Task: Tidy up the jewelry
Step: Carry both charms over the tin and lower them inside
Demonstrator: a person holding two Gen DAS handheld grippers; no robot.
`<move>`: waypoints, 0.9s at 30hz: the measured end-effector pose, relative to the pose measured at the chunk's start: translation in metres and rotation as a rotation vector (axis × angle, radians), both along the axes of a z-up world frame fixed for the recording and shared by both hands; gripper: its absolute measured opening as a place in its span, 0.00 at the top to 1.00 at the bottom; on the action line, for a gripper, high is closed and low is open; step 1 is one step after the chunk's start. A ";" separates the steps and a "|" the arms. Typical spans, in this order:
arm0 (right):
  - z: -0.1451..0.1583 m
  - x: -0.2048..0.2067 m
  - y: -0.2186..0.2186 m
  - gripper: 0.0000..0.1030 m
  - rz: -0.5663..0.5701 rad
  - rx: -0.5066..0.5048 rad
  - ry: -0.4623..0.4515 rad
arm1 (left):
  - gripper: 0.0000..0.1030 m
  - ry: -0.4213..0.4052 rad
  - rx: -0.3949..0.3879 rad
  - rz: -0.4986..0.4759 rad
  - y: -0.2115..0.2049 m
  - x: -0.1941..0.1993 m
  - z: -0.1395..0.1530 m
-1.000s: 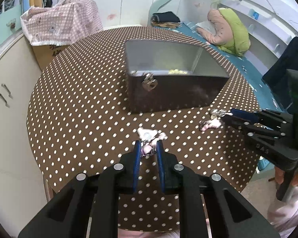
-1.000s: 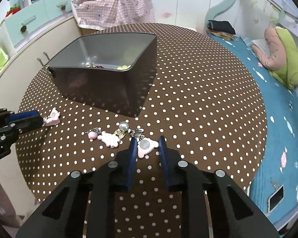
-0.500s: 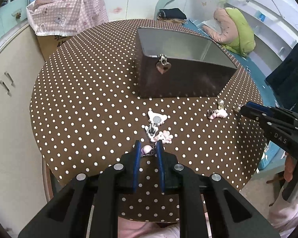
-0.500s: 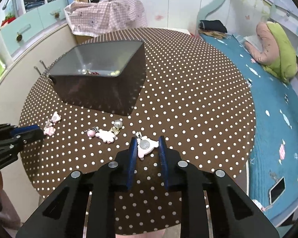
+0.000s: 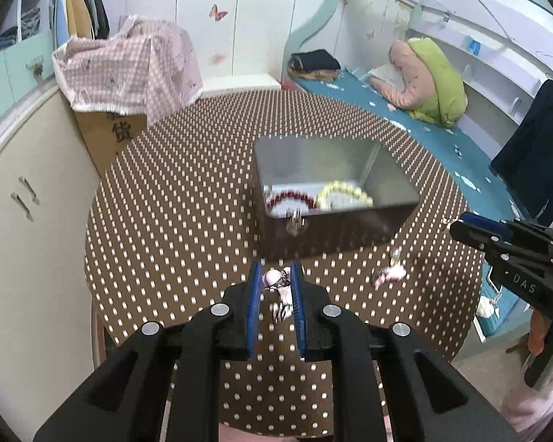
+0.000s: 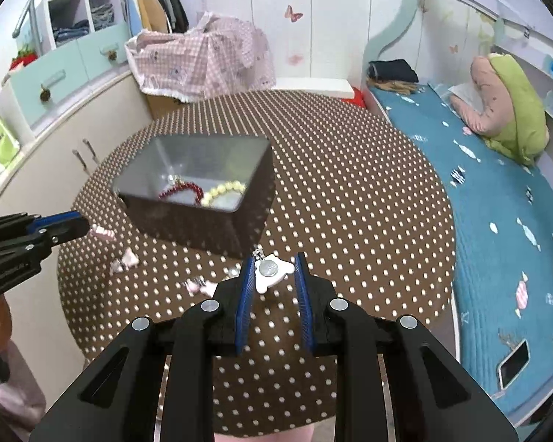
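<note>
An open dark metal box (image 5: 335, 217) (image 6: 199, 199) stands on the round brown polka-dot table (image 5: 173, 213) (image 6: 368, 202). Inside lie a red bead bracelet (image 5: 289, 199) (image 6: 182, 188) and a cream bead bracelet (image 5: 344, 193) (image 6: 223, 191). My left gripper (image 5: 275, 274) is shut on a pink charm (image 5: 274, 279), lifted above the table. My right gripper (image 6: 274, 269) is shut on a white bear charm (image 6: 271, 272), also lifted. Pink charms (image 5: 389, 274) (image 6: 123, 259) remain on the table, with more beside my right gripper's fingers (image 6: 199, 285).
A cardboard box under pink checked cloth (image 5: 129, 70) (image 6: 202, 59) stands behind the table. Cream cabinets (image 5: 22, 199) are on the left. A bed with a blue cover (image 6: 497, 199) and a pink-green pillow (image 5: 427, 77) lies to the right.
Both grippers have risen from the table, each carrying its charm, so the box's inside now shows. The left gripper's charm left the small cluster on the table.
</note>
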State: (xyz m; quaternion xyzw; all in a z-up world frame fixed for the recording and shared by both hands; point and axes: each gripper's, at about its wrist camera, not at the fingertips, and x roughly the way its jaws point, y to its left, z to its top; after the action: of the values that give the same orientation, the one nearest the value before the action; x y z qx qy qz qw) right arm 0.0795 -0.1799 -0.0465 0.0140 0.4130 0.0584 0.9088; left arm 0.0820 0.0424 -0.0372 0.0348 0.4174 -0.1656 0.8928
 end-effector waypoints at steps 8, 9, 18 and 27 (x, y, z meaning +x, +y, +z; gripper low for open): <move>0.020 0.008 0.007 0.78 0.001 0.022 -0.047 | 0.86 -0.076 0.007 0.002 0.000 0.009 0.029; 0.022 0.010 0.008 0.78 0.003 0.025 -0.049 | 0.86 -0.085 0.009 0.003 0.001 0.010 0.031; 0.034 0.034 0.016 0.78 0.015 0.072 -0.064 | 0.86 -0.130 -0.035 -0.022 -0.010 0.029 0.054; 0.029 0.069 0.024 0.78 0.039 0.122 -0.031 | 0.86 -0.051 -0.060 -0.052 -0.029 0.062 0.033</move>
State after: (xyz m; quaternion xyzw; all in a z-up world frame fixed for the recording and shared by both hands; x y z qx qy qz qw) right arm 0.1481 -0.1563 -0.0170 0.0601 0.3946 0.1015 0.9112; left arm 0.1445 0.0129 -0.0046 0.0227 0.3884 -0.2002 0.8992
